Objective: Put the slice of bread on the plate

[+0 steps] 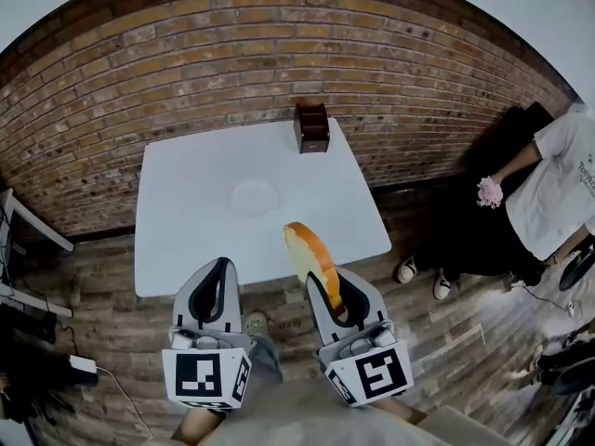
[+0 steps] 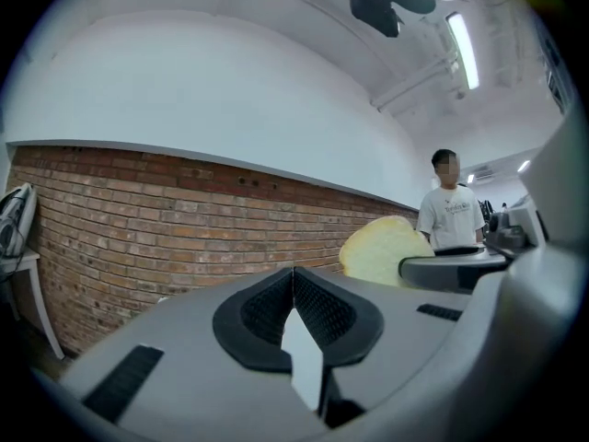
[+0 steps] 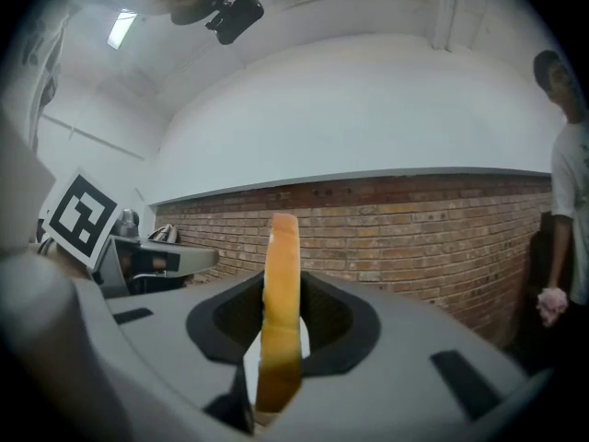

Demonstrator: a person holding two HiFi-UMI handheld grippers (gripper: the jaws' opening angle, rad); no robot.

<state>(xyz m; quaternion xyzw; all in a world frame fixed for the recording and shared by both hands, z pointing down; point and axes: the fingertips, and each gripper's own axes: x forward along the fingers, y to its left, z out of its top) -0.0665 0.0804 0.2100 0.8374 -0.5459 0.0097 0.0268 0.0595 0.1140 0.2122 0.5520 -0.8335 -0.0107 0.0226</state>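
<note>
A slice of bread (image 1: 312,254) with an orange-brown crust stands on edge in my right gripper (image 1: 327,284), whose jaws are shut on its lower part. In the right gripper view the bread slice (image 3: 280,293) rises edge-on between the pads, and in the left gripper view the same slice (image 2: 382,250) shows at the right. A white plate (image 1: 254,196) lies near the middle of the white table (image 1: 186,240), beyond both grippers. My left gripper (image 1: 221,269) is beside the right one, its tips together with nothing in them. Both grippers are just short of the table's near edge.
A dark brown box (image 1: 311,126) stands at the table's far edge against the brick wall (image 1: 232,54). A person in a white shirt (image 1: 558,193) stands at the right. The floor (image 1: 446,333) is wooden, and a stand (image 1: 19,240) is at the left.
</note>
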